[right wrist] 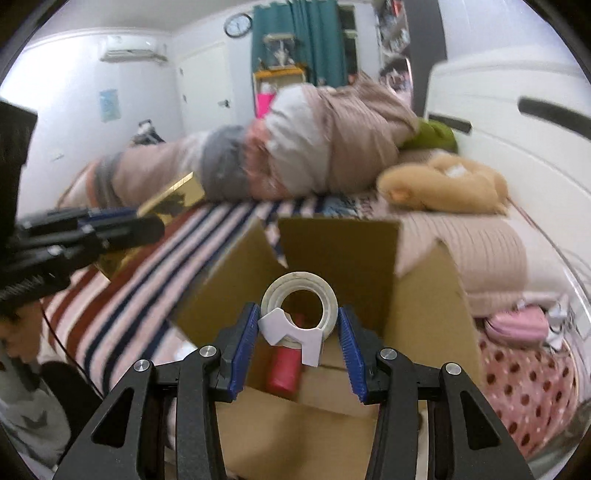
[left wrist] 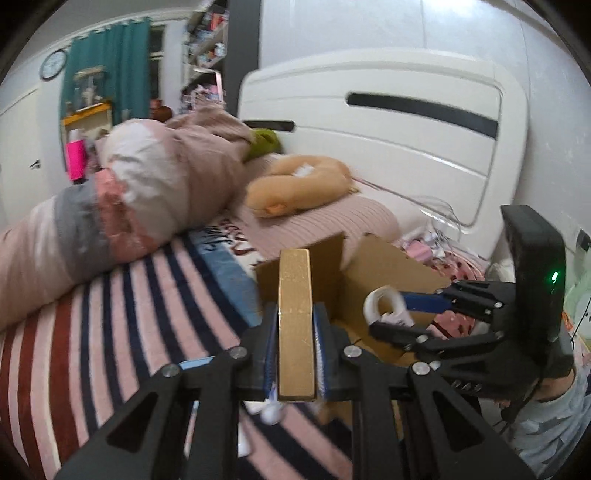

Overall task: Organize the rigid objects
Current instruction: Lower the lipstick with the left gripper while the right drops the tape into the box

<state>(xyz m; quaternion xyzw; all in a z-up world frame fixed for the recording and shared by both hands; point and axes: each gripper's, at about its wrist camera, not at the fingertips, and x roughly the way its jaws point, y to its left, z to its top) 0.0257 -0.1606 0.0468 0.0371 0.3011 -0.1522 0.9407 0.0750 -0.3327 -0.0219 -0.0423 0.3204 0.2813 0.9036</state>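
1. Bedroom scene: a bed with a striped blanket point(left wrist: 110, 314), a white headboard point(left wrist: 388, 122) behind it, a rolled-up quilt point(left wrist: 122, 206) and a tan plush pillow point(left wrist: 295, 184) lying on top. Teal curtains point(right wrist: 295, 40) and a wall clock point(right wrist: 237, 25) at the back.
2. An open cardboard box point(right wrist: 332, 251) sits on the bed with its flaps up. There's a red cylinder thing point(right wrist: 284, 373) inside it.
3. The left gripper point(left wrist: 295, 332) is clamped tight on a flat gold box point(left wrist: 294, 317), held on edge between the blue pads, just beside the cardboard box.
4. The right gripper point(right wrist: 297, 328) has a white tape dispenser point(right wrist: 299, 314) with its roll between its pads, right over the box opening. The pads look close against it, but I honestly can't tell if they're actually squeezing.
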